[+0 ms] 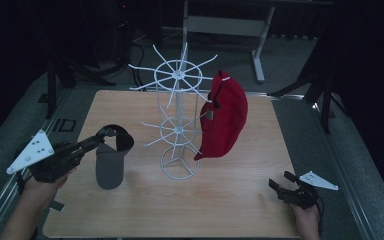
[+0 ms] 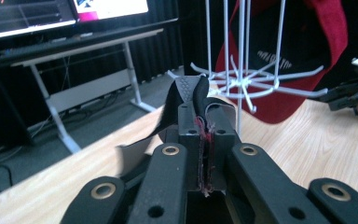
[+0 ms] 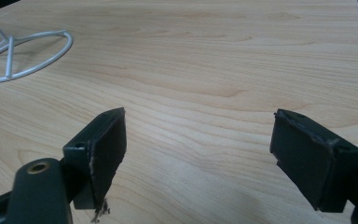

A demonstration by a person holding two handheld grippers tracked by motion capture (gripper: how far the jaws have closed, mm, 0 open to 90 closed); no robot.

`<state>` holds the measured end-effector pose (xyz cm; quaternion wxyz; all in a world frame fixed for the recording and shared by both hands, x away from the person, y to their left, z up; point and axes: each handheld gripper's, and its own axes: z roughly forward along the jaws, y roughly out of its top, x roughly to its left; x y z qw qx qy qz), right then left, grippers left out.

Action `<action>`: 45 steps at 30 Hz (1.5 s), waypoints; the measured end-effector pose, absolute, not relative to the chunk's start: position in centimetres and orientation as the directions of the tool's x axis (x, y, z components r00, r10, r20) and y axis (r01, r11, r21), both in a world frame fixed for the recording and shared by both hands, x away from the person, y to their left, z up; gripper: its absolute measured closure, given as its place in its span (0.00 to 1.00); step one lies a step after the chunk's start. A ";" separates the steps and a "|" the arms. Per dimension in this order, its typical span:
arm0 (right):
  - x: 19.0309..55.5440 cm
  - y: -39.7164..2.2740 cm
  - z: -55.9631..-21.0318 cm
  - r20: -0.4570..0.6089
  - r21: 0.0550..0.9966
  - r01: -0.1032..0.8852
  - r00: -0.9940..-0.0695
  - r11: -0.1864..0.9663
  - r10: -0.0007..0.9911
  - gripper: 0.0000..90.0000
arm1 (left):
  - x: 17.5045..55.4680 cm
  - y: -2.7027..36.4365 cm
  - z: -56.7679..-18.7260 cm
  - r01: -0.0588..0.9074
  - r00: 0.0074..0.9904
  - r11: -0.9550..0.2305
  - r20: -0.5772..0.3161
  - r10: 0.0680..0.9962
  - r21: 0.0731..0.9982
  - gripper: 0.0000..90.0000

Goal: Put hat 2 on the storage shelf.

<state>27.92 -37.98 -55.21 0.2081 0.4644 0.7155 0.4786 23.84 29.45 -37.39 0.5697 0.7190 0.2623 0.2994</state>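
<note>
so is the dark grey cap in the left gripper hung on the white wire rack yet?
No. Dark grey cap hangs from left gripper, beside white wire rack.

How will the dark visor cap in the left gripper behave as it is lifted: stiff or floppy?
Probably mixed: the dark visor cap hangs from the left gripper with its brim drooping yet flat, so likely semi-stiff. The band curls loosely above the jaws, suggesting soft fabric. It looks light, and may swing.

Wire rack stood mid-table, one cap hung on its right side, another cap left of it.
</note>
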 end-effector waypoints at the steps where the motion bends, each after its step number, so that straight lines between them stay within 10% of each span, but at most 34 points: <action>1: 27.9 -38.0 -55.2 0.147 0.878 0.465 -0.480 0.110 0.865 0.20 | 24.0 29.5 -36.9 0.030 0.685 -0.207 0.130 0.717 0.978 0.98; 45: 28.0 -37.8 -55.3 0.142 0.868 0.482 -0.476 0.122 0.868 0.20 | 24.8 24.2 -24.0 -0.167 0.690 -0.212 0.268 0.672 0.963 0.98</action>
